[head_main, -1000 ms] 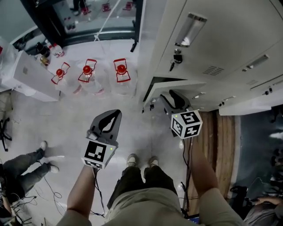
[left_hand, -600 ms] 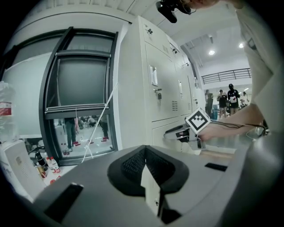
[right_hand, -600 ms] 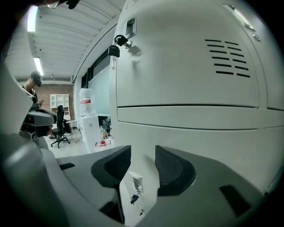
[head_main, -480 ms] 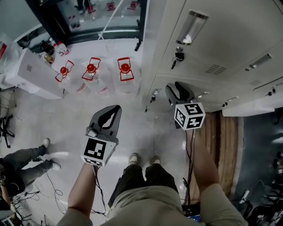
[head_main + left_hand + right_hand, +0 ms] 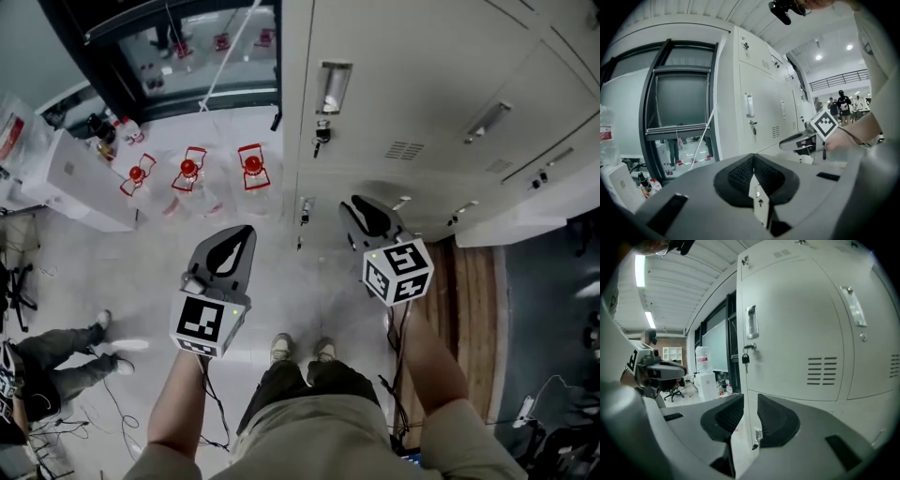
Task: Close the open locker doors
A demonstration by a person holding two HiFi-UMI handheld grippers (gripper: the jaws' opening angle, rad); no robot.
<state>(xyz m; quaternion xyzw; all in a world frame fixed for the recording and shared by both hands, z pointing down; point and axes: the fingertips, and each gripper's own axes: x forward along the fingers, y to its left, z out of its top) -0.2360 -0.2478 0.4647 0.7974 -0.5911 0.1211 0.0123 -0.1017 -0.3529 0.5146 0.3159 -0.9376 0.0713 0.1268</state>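
doors (image 5: 412, 84) of the lockers in front of me look shut flush (a key (image 5: 322, 136) hangs in one lock). far right a panel (image 5: 525, 220) juts out, perhaps one left to close. my left gripper (image 5: 753, 159) has its jaws together, empty. on my right gripper (image 5: 750, 401) the jaws have just been closing, a gap between them, nothing held. the floor (image 5: 281, 300) is pale and glossy, with red-capped water bottles (image 5: 188, 173) at left and a wood strip (image 5: 473, 309) at right.

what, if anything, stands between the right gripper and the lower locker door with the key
Nothing visible. The right gripper, its jaws just closing partway with nothing between them, faces the lower locker door across open air; that door already looks shut.
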